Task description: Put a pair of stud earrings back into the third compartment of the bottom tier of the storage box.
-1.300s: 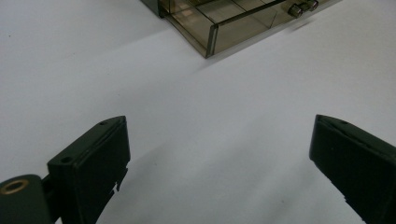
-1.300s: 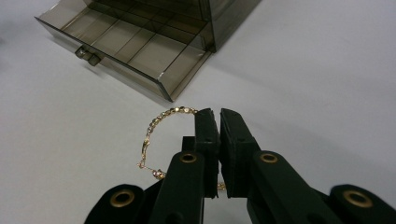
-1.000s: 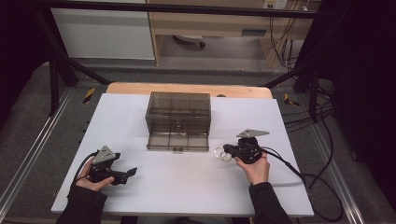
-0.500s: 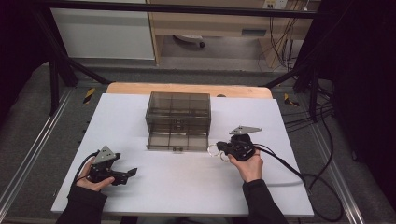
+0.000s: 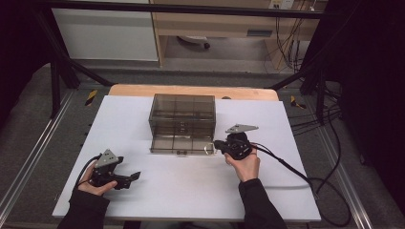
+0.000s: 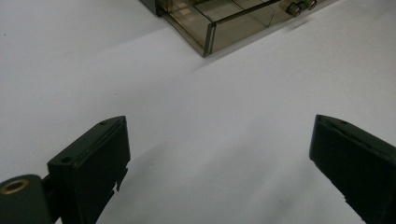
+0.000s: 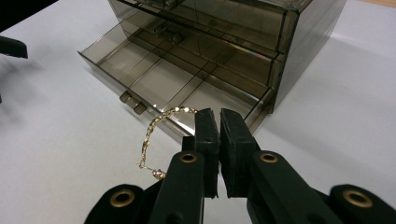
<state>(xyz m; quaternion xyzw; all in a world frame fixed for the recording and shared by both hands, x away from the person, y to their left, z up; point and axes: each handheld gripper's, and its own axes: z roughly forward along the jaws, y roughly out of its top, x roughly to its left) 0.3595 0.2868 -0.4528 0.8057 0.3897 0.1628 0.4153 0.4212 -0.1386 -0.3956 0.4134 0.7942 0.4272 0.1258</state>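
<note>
We see the right claw (image 7: 219, 119) clamped on a gold chain (image 7: 150, 135) beside the open drawer (image 7: 154, 77); left claw (image 6: 219, 154) gapes wide, holding nothing.

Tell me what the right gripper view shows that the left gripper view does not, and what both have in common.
The right gripper view has the right hand-held gripper with its jaws shut on a gold chain bracelet, which hangs in a curve just in front of the open bottom drawer; the drawer's dividers are visible. The left gripper view has the left hand-held gripper with its jaws wide apart and nothing between them. Both share the smoky transparent drawer box, its pulled-out drawer with two small knobs, and the white table.
</note>
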